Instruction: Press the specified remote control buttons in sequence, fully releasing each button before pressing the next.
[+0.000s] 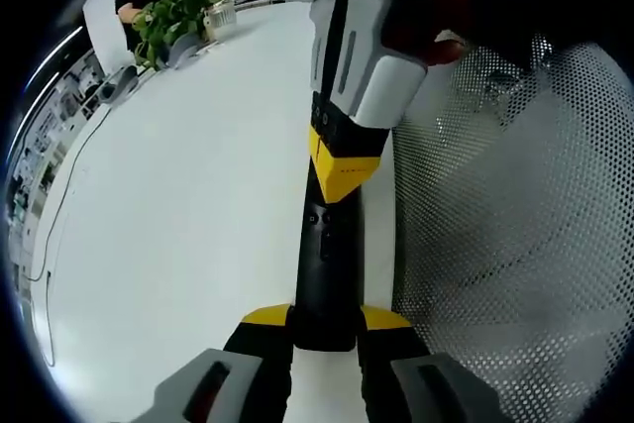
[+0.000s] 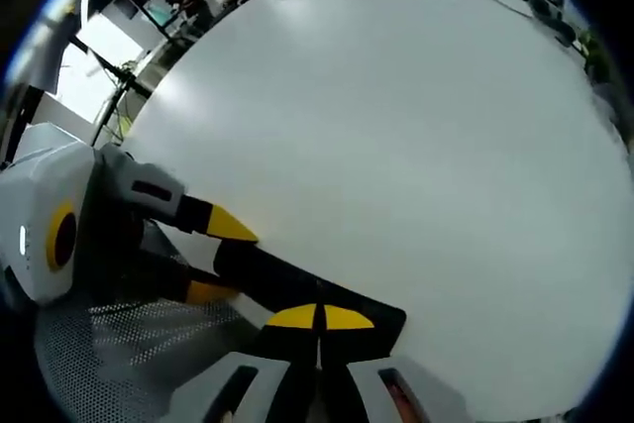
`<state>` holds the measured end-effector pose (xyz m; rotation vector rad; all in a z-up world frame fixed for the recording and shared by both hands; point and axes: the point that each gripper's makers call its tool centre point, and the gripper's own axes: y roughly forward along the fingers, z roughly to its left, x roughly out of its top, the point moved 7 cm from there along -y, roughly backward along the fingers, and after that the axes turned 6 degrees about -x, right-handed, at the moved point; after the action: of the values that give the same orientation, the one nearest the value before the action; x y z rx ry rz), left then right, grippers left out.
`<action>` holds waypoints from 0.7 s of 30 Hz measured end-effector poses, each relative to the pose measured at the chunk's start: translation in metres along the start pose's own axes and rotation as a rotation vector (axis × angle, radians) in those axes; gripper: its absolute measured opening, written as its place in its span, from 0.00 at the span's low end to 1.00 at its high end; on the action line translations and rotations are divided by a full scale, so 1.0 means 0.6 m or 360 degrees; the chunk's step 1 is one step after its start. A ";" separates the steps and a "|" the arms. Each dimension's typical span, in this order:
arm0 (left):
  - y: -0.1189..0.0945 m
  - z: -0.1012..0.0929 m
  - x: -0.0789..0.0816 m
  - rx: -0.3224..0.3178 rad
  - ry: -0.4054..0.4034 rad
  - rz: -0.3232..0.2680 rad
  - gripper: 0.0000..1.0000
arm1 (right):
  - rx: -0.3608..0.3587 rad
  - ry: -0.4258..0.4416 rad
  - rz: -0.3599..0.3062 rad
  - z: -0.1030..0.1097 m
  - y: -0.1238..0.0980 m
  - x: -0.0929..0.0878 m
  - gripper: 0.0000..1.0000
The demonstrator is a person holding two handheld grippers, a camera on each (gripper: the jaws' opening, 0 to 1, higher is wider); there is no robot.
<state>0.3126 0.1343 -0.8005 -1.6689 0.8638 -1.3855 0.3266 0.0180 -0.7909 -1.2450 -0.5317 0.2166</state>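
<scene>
While left hand-held gripper (image 1: 325, 329) clamps remote (image 1: 325, 245) | right hand-held gripper (image 2: 319, 319) pressed together on it | plant (image 1: 168, 19) behind, left view

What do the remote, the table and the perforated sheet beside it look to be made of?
Remote control: black, smooth, faintly glossy, probably plastic. Table: white, even, softly reflective, likely laminate or painted board; the look leaves it open. Perforated sheet: light grey with regular round holes, seemingly metal or stiff plastic mesh.
</scene>
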 end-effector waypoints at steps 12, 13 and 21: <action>0.000 0.000 0.000 0.0003 -0.0003 0.0000 0.25 | 0.0006 0.0065 -0.0013 -0.003 -0.001 -0.002 0.00; 0.000 0.000 0.000 0.0005 -0.0006 0.0000 0.25 | 0.0009 0.0078 -0.0013 -0.004 -0.001 -0.002 0.00; 0.000 -0.001 0.000 0.0007 -0.0005 0.0000 0.24 | 0.0031 0.0108 0.0030 -0.003 -0.002 -0.002 0.00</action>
<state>0.3121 0.1342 -0.8006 -1.6670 0.8584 -1.3837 0.3263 0.0156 -0.7903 -1.2344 -0.4589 0.1942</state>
